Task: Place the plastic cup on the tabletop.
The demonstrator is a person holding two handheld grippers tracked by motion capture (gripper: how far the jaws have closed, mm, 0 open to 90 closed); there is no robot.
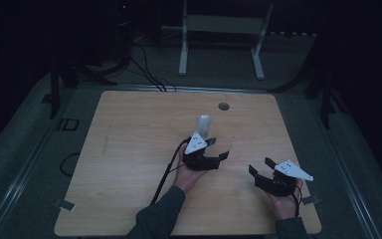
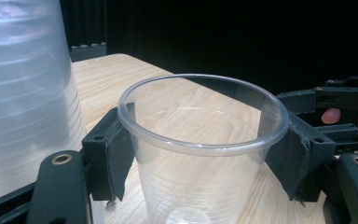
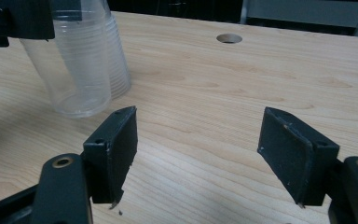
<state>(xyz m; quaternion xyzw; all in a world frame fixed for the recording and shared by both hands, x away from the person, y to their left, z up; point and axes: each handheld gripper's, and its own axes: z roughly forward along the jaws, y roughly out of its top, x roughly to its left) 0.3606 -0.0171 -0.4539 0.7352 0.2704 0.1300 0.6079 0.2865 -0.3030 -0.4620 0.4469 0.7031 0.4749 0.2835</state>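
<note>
A clear plastic cup [image 2: 200, 186] stands upright on the wooden table [image 1: 129, 149], near its middle. My left gripper [image 1: 219, 148] is shut on it, with one pad pressed against each side just under the rim [image 2: 205, 144]. A frosted stack of upturned cups [image 1: 204, 124] stands right beside the cup, and it looms at the left of the left gripper view [image 2: 23, 93]. In the right gripper view the held cup [image 3: 81, 79] stands in front of the stack [image 3: 119, 70]. My right gripper [image 1: 260, 166] rests low at the front right, open, with bare tabletop between its jaws [image 3: 198, 144].
A round hole [image 1: 223, 106] is cut in the table's far side, right of centre. Beyond the table stand a white frame [image 1: 224, 30] and dark stands, with cables [image 1: 144, 69] on the floor. Bare wood spreads across the table's left half.
</note>
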